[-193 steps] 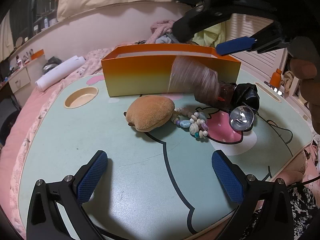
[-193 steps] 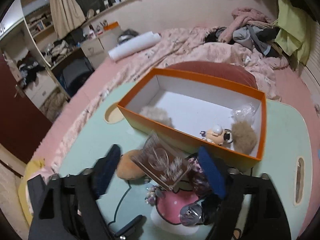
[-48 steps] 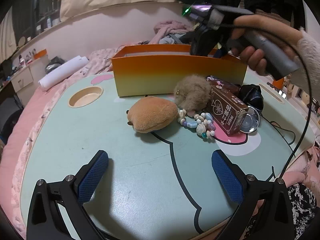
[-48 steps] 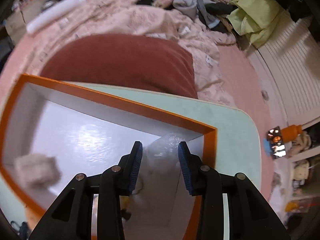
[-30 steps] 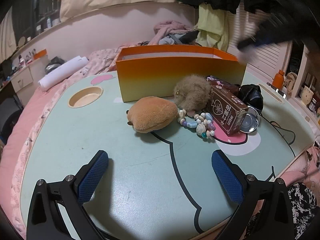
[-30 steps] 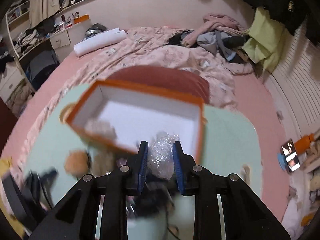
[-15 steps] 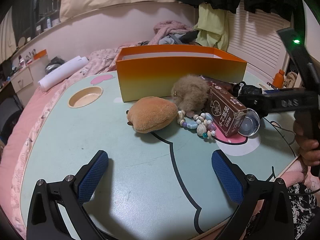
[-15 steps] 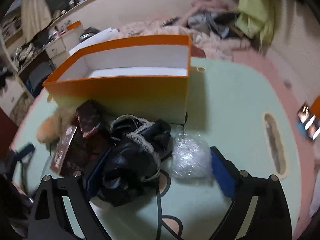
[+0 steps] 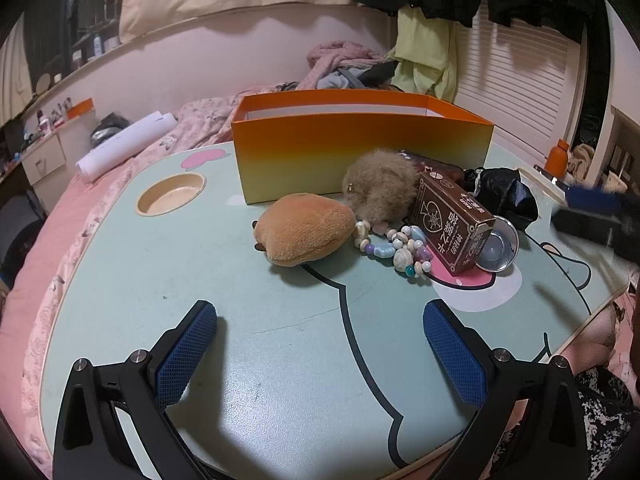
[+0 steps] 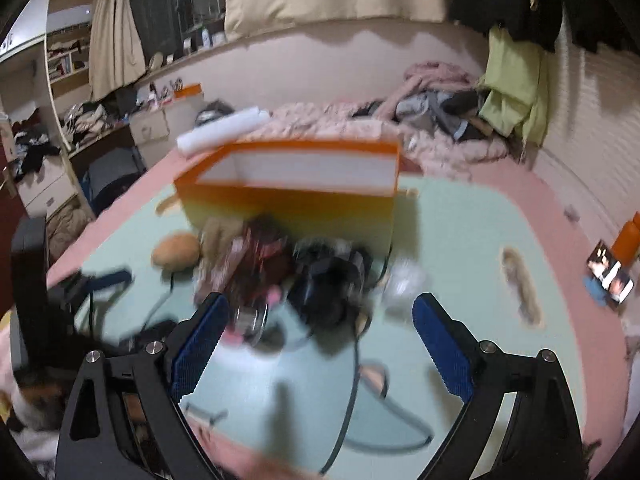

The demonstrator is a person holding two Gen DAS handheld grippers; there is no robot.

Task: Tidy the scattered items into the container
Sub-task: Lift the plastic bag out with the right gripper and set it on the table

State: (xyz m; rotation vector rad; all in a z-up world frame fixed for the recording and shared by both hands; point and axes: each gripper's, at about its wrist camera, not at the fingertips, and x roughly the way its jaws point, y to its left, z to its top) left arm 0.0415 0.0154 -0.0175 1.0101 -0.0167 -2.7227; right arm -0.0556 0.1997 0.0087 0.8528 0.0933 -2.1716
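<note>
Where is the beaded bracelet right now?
In the left wrist view the beaded bracelet lies on the table, right of centre, between the tan plush toy and the brown card box, in front of the orange box.

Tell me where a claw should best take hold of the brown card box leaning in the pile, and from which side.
Probably across the brown card box's two long narrow sides, near its raised upper end, coming from above. It lies tilted, its lower end on the tealight cup, with the bead bracelet and fluffy pompom close against it, so a low sideways approach looks blocked.
</note>
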